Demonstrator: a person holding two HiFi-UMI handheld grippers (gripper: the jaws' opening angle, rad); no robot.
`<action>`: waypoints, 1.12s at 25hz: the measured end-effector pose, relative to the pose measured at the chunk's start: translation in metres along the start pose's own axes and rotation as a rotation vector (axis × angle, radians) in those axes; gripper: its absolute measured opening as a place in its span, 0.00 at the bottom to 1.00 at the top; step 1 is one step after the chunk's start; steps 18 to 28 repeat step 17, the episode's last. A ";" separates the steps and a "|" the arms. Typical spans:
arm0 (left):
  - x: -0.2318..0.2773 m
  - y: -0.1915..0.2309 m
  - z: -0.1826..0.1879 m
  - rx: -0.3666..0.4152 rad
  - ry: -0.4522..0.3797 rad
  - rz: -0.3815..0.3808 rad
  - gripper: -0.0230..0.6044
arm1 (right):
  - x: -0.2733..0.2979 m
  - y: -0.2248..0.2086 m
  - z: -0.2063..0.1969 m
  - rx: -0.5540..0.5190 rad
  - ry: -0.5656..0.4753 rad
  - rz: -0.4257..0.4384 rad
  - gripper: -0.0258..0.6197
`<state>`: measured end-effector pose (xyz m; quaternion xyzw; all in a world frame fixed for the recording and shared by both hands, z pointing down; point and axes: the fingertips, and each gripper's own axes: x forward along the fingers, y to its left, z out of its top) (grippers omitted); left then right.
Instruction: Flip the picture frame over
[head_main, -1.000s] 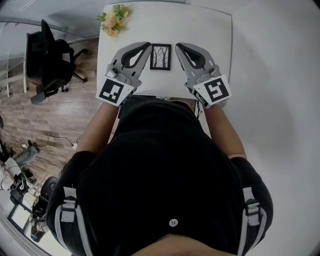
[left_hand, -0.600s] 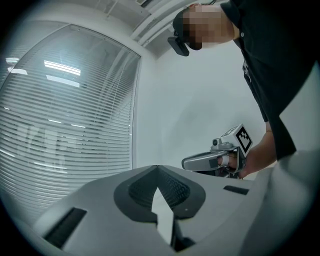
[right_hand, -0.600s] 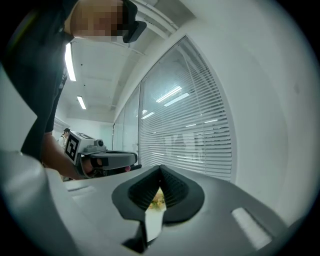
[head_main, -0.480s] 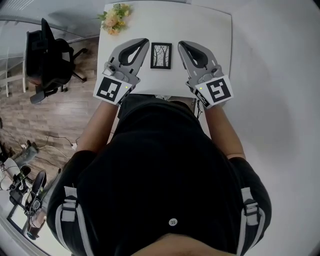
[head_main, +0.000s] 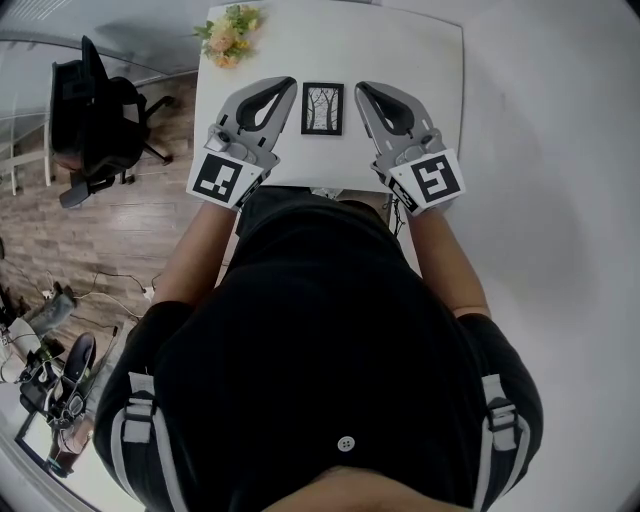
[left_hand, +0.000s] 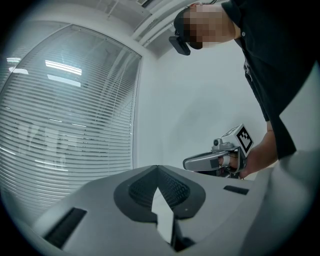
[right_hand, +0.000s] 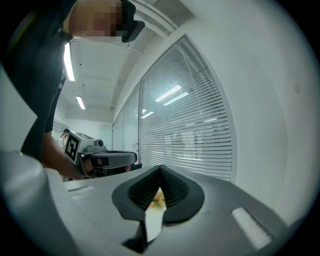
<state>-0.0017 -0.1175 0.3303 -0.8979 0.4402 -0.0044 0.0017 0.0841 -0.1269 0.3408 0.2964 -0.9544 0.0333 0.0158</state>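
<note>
The left gripper (head_main: 288, 84) is holding its jaws pressed together on nothing, and the right gripper (head_main: 361, 88) is doing the same. Both are pointing toward 12 o'clock over the table (head_main: 425, 60). The picture frame (head_main: 322, 109) is lying flat between them, picture side up. It is at 3 o'clock from the left tip and 9 o'clock from the right, and neither is touching it. This posture is fitting two stages: flanking a frame awaiting its turn, or standing off from one already turned image-up. Any grip on its thin edge would require the jaws to part.
</note>
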 end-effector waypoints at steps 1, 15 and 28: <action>0.000 0.000 -0.001 -0.007 0.003 0.000 0.04 | 0.000 0.000 -0.001 0.000 0.001 -0.001 0.06; -0.001 -0.009 -0.003 0.005 0.000 -0.020 0.04 | -0.004 0.002 -0.006 0.004 0.012 -0.015 0.06; 0.000 -0.011 -0.003 0.005 -0.002 -0.020 0.04 | -0.006 0.001 -0.006 0.003 0.014 -0.016 0.06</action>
